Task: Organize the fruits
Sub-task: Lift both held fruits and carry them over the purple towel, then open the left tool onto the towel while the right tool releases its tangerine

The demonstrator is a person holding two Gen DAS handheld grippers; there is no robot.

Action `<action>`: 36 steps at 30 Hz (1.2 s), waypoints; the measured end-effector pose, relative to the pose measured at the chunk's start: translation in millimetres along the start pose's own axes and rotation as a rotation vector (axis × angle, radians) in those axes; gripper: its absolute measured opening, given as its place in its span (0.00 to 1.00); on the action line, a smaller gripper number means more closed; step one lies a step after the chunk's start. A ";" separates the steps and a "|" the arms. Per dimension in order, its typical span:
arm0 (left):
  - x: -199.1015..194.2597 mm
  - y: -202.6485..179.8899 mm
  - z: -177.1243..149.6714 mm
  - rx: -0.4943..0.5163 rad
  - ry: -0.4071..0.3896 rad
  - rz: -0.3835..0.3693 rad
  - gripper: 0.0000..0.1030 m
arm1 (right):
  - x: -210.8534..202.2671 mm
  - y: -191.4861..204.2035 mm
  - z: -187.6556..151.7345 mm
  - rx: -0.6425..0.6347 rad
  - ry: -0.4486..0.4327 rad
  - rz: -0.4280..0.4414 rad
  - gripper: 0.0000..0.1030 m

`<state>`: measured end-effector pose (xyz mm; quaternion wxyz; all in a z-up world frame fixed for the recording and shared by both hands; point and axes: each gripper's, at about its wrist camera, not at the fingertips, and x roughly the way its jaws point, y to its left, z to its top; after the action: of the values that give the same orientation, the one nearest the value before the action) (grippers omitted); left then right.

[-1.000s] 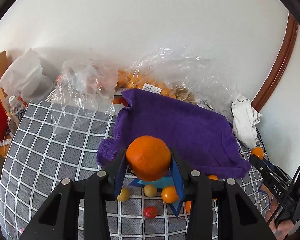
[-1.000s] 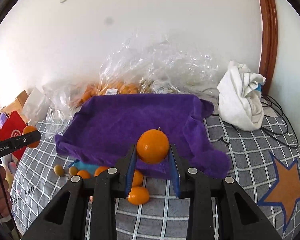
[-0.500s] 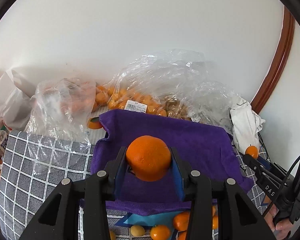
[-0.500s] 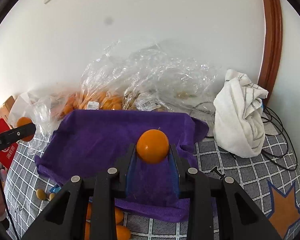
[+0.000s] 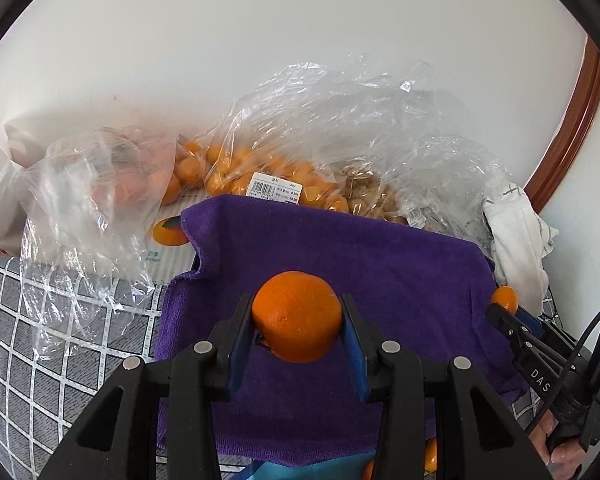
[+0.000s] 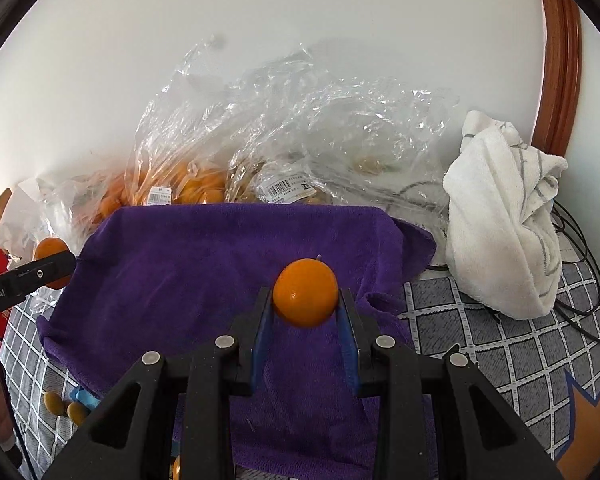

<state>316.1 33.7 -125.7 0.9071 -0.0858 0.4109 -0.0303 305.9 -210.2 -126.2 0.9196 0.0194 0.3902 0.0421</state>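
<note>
My left gripper is shut on a large rough-skinned orange and holds it above the purple towel. My right gripper is shut on a smaller smooth orange above the same purple towel. In the left wrist view the right gripper shows at the right edge with its small orange. In the right wrist view the left gripper shows at the left edge with its orange.
Clear plastic bags of small oranges and nuts lie behind the towel against the wall. A white cloth and cables lie at the right. Small loose fruits lie on the checked cover near the towel's front edge.
Both grippers have moved forward over the purple towel, each still holding its orange. The loose fruits in front of the towel have slipped below the grippers and mostly out of sight.
</note>
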 end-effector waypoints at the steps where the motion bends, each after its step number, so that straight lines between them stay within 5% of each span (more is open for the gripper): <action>1: 4.2 2.0 -0.1 -0.004 0.006 0.001 0.38 | 4.4 0.5 -0.3 0.000 0.008 -0.001 0.30; 25: 67.9 1.3 -1.3 0.033 0.119 0.024 0.38 | 53.5 9.8 -9.4 -0.018 0.107 -0.020 0.31; 29: 61.6 -5.2 0.9 0.072 0.110 0.059 0.58 | 47.8 10.9 -7.8 -0.008 0.103 -0.012 0.50; 31: 50.7 -5.9 2.8 0.071 0.082 0.068 0.59 | 39.3 12.0 -7.4 -0.003 0.087 -0.002 0.59; 36: 20.1 -3.4 3.3 0.054 0.037 0.074 0.64 | 10.1 14.1 -10.2 0.014 0.042 -0.013 0.63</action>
<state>331.9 28.2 -137.8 0.9019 -0.0454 0.4294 -0.0093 304.6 -195.2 -139.5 0.9113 0.0225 0.4097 0.0336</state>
